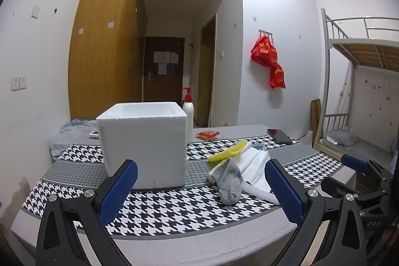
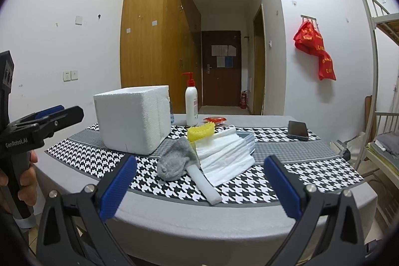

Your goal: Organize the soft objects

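A white foam box (image 1: 143,143) (image 2: 131,122), open at the top, stands on the houndstooth cloth (image 1: 174,206) (image 2: 87,156). To its right lies a pile of soft things: a grey sock (image 1: 229,182) (image 2: 174,161), a white folded cloth (image 1: 255,161) (image 2: 225,153), a yellow foam net (image 1: 228,152) (image 2: 200,131) and a white foam strip (image 2: 203,182). My left gripper (image 1: 200,187) is open and empty, near the table's front edge, facing the box and sock. My right gripper (image 2: 200,182) is open and empty, facing the pile.
A white pump bottle with a red top (image 1: 188,114) (image 2: 191,104) stands behind the box. A red packet (image 1: 208,135) (image 2: 214,119) and a dark phone (image 1: 279,136) (image 2: 298,130) lie at the back. A bunk bed (image 1: 359,96) stands to the right.
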A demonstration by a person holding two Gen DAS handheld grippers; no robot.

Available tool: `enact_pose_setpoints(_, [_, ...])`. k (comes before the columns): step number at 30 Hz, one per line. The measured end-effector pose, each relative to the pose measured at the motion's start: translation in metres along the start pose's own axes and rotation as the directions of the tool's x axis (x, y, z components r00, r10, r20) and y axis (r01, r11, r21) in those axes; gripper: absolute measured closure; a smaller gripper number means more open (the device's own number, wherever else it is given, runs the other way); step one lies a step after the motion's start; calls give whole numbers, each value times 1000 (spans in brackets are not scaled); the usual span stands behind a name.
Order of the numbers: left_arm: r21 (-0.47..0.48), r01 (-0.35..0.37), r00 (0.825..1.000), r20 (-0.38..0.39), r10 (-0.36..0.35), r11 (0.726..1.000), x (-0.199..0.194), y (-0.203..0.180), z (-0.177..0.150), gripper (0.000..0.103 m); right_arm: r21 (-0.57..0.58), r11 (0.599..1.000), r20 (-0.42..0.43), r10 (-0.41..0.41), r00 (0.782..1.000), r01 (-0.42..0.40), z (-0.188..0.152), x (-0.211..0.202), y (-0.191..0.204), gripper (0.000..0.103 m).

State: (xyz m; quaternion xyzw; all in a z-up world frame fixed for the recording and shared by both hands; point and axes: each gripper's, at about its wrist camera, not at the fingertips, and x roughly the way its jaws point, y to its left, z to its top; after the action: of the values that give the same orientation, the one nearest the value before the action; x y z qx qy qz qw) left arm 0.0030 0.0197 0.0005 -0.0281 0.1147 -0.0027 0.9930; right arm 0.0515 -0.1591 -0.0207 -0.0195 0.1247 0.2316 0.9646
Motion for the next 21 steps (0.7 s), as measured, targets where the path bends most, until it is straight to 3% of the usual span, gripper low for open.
enact_pose_setpoints(9, [5, 26, 1000, 1, -26, 1000, 3, 3, -1, 1, 1, 1000, -23, -3, 1000, 3, 0, 6, 1, 0])
enact_pose_setpoints(21, [24, 82, 995, -66, -80, 996, 29, -3, -6, 1, 25, 1000, -60, -14, 998, 16, -2, 24, -9, 0])
